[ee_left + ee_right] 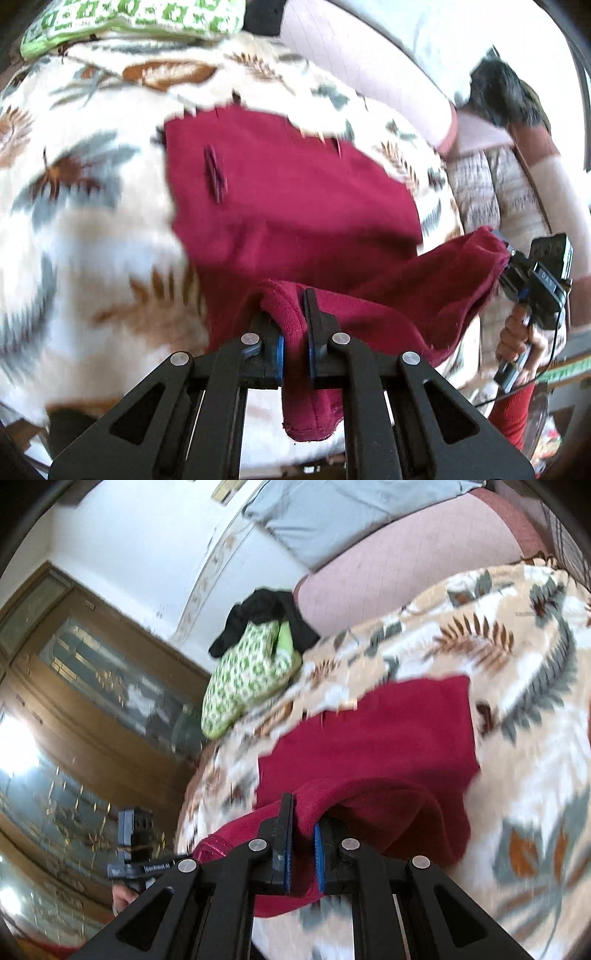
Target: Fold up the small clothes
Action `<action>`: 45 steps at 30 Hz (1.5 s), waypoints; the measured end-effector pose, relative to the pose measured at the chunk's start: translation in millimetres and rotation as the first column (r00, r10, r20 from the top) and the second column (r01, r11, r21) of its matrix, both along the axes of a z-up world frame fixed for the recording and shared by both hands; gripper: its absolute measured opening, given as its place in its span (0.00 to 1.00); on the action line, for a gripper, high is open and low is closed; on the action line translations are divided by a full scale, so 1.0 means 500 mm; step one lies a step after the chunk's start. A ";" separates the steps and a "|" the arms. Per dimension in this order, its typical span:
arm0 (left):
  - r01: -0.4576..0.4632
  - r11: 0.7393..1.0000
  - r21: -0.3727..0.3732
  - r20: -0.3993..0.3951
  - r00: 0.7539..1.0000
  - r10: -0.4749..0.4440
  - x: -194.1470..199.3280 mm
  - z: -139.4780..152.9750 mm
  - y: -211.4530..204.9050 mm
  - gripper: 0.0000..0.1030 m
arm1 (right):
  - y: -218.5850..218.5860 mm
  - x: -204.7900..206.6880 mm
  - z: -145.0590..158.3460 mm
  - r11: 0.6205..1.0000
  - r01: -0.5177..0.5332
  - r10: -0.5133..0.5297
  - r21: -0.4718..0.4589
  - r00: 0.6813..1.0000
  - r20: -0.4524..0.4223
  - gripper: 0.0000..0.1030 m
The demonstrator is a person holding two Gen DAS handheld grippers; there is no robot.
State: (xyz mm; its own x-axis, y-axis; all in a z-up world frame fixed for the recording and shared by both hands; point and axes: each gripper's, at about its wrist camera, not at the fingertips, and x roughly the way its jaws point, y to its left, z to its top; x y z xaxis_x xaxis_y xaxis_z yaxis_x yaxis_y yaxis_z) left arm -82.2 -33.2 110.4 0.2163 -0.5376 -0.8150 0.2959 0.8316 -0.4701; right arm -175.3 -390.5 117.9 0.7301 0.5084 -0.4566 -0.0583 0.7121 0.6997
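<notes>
Nearest the lens in the left wrist view, the left tongs (295,325) are clamped on a bunched edge of the dark red garment (288,199), with a hemmed flap of the cloth hanging down between the black arms. From there the garment runs up and away, its far part lying flat on the leaf-patterned blanket (85,206); a slit like a buttonhole shows near its left side. To the right, another edge of the same cloth is drawn up to the right tongs (508,258), whose handle is gripped by the person's right hand (517,343). A green-and-white patterned cloth (129,22) lies at the blanket's far edge, and a pale pink surface (369,62) sits beyond

Closest in the right wrist view, the right tongs (301,816) are pinched together on a thick fold of the dark red garment (369,734), blue pads (319,856) pressing the cloth from either side. The rest of the garment spreads over the blanket (517,664) ahead. The green-and-white cloth (247,672) rests at the blanket's edge with a black garment (266,609) behind it. Low on the left, the left tongs' body (135,834) is visible, and a wooden glass-fronted cabinet (74,709) stands behind
</notes>
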 end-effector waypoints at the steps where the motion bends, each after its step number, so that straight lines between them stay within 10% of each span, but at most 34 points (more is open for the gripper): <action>1: -0.012 1.000 -0.004 0.005 1.000 0.012 0.022 -0.001 0.001 0.07 | -0.005 0.026 0.003 1.000 0.012 -0.012 -0.009 1.000 -0.005 0.08; 15: -0.167 0.985 -0.047 -0.072 0.984 0.164 0.301 -0.071 0.012 0.11 | -0.093 0.332 -0.165 0.975 0.215 -0.223 -0.061 0.949 -0.223 0.13; 20: -0.126 0.991 -0.034 -0.013 0.992 0.125 0.281 -0.021 0.012 0.29 | -0.130 0.278 -0.101 0.955 0.287 -0.293 -0.077 0.951 -0.101 0.56; 25: -0.177 0.982 -0.065 0.095 0.979 0.182 0.263 0.029 0.020 0.73 | -0.107 0.235 -0.047 0.965 0.208 -0.215 -0.160 0.976 -0.026 0.56; 32: -0.135 0.991 0.000 0.079 0.988 0.134 0.265 -0.026 -0.034 0.73 | 0.054 0.287 -0.085 0.905 -0.020 -0.010 -0.426 0.998 -0.068 0.46; 39: -0.156 0.981 0.119 0.006 0.988 0.156 0.333 -0.163 -0.070 0.73 | -0.008 0.382 -0.197 0.828 0.123 -0.256 -0.547 0.951 -0.173 0.45; 45: -0.155 0.985 0.082 0.020 0.988 0.154 0.309 -0.129 -0.041 0.73 | -0.018 0.385 -0.199 0.819 0.131 -0.261 -0.558 0.952 -0.160 0.43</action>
State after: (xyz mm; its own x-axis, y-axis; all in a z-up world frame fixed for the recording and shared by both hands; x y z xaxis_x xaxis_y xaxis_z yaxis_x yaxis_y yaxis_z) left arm 72.4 -53.8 46.0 0.3029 -0.4272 -0.8519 0.1671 0.9039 -0.3938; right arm 17.2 -399.5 18.5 0.6351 -0.0067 -0.7724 0.2311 0.9558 0.1817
